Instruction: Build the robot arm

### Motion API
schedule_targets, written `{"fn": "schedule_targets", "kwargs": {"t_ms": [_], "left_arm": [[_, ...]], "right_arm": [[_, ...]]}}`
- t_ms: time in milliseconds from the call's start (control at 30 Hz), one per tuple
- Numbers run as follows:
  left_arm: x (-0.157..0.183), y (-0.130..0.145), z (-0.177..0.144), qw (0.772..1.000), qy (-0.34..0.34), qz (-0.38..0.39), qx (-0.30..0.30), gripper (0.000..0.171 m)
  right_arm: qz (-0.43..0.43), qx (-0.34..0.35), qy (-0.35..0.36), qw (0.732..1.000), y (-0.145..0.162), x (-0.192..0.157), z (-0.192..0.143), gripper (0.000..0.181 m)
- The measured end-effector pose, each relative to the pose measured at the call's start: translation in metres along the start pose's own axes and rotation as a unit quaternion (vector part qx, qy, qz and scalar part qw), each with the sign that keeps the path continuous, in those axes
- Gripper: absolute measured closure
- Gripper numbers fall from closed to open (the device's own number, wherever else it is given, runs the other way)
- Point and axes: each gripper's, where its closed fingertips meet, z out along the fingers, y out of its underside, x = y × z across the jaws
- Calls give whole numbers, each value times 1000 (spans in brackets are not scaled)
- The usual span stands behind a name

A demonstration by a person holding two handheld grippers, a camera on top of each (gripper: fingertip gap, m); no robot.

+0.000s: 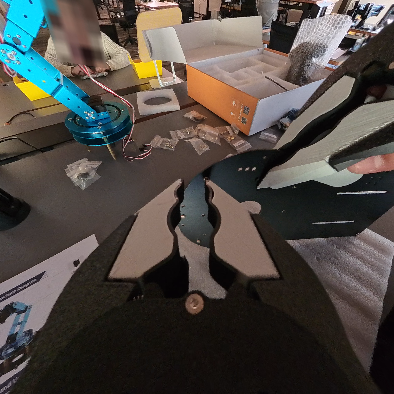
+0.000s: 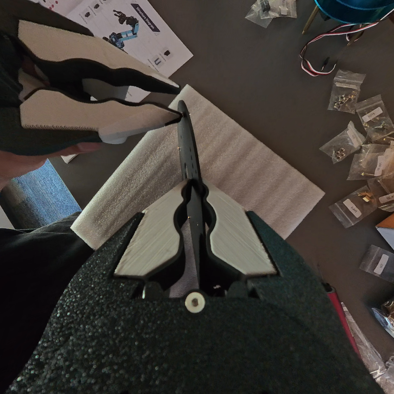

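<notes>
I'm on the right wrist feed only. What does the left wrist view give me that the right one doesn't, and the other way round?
Only the left wrist view shows the open orange and white cardboard box, the upper blue metal arm segments, and a seated person's hands across the table.

Only the right wrist view shows the flat black metal plate edge-on, clamped between the right tongs, and a red-handled tool.

Both show the plate above the white foam sheet, the left tongs open at its rim, clear plastic hardware bags, and the printed instruction sheet.

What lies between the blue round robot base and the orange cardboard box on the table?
Small clear plastic bags of hardware lie scattered on the dark tabletop between the blue base and orange box, in the left wrist view.
</notes>
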Motion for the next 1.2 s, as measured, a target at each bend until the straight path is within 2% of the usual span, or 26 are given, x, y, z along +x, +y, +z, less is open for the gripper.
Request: {"fn": "schedule_targets", "kwargs": {"t_ms": [233, 533, 700, 867, 1033, 1200], "left_arm": [[-3, 1, 0, 998, 60, -31, -6, 144], [-7, 2, -9, 990, 135, -10, -26, 129], [-9, 5, -7, 983, 184, 9, -23, 130], [7, 12, -3, 954, 298, 6, -34, 131], [4, 17, 7, 955, 290, 55, -20, 148], [3, 18, 4, 952, 298, 71, -15, 151]], "right_arm": [[6, 9, -6, 1000, 0, -2, 0, 176], [11, 20, -27, 999, 0, -3, 0, 177], [10, 15, -27, 999, 0, 2, 1, 177], [-9, 16, -35, 999, 0, -2, 1, 178], [-22, -18, -21, 999, 18, 3, 0, 171], [-18, -30, -22, 999, 37, 1, -7, 173]]}}
